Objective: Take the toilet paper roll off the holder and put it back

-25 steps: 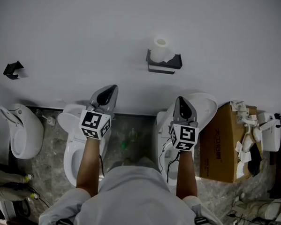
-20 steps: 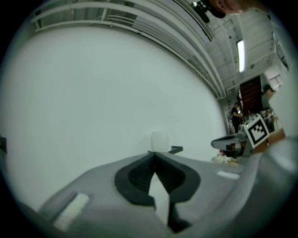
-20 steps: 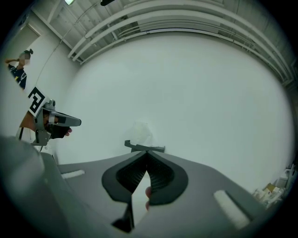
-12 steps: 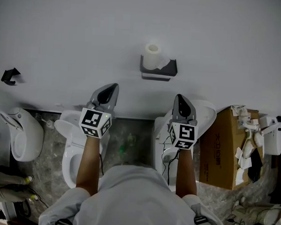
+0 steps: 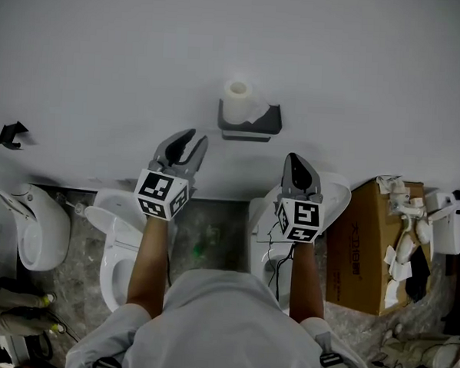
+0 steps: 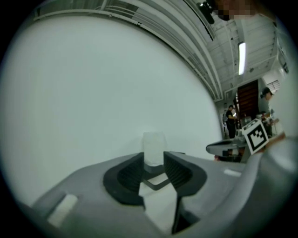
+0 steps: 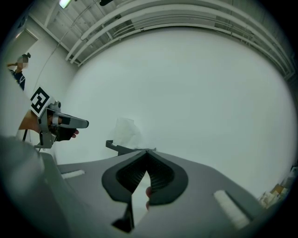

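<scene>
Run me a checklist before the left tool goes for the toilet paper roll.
1. toilet paper roll standing on end on the holder: ok.
2. left tool empty, its jaws opening: ok.
3. left tool lined up with the roll: ok, the roll shows beyond the gap in the left gripper view.
4. Opening wide enough for the roll: cannot tell.
5. right tool shut, empty and off to the side: ok.

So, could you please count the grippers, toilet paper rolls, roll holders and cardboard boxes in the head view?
Grippers: 2 (left gripper, jaws opening with nothing between them; right gripper)
Toilet paper roll: 1
Holder bearing the roll: 1
Cardboard box: 1
Total: 5
</scene>
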A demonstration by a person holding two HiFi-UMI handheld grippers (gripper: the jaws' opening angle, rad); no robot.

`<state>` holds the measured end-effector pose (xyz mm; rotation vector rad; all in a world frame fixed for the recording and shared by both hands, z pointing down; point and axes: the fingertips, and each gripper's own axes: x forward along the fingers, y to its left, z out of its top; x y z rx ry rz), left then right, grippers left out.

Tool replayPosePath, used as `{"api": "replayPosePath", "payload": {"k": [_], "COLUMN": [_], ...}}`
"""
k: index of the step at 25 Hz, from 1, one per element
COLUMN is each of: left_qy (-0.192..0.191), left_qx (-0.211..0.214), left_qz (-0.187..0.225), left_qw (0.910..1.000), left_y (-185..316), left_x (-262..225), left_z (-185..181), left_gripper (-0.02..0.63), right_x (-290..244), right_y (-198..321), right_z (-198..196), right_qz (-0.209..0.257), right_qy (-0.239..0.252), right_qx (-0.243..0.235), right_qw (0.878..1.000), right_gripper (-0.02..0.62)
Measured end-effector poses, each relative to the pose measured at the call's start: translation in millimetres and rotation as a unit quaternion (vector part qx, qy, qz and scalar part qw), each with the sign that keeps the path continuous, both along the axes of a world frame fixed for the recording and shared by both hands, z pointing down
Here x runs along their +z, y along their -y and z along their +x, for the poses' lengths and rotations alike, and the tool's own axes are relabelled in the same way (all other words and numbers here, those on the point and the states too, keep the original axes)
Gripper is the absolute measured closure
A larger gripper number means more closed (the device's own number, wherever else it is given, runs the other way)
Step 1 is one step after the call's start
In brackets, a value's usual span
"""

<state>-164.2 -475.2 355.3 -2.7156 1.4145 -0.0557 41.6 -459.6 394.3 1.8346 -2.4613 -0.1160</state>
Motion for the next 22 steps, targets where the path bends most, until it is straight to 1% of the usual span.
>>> {"api": "replayPosePath", "payload": {"k": [1,3,6,16,22], "left_qy": [0.002,0.007,0.016,0.016,0.018], "left_qx": [0.003,0.003,0.011,0.035,0.043], "left_qz": [0.003,0.006,0.000,-0.003,-0.001], "left_qw": [1.0000,1.0000,0.9998,0.9993,0.9989], "left_y": [4.1,13.8,27.9,76.9,102.3], "left_x": [-1.4,-2.7,-0.7,0.5,-0.9], "left_z": [4.5,11.9,24.7,58.8,68.7], "left_gripper": [0.474,0.457,0.399,0.300,0.296], "right_x": [-0.1,0.4,4.4,16.6,20.9], "right_y": [2.4,7.1,13.3,36.3,51.9], "right_z": [2.5,6.9,11.4,24.1,29.8], "right_qz": [0.000,-0.002,-0.007,-0.017,-0.021], "right_qy": [0.001,0.004,0.005,-0.005,-0.001], "right_qx": [0.001,0.002,0.001,-0.002,-0.002], "right_qw": [1.000,1.000,1.000,1.000,1.000], "right_gripper": [0.592,0.594,0.593,0.592,0.593]}}
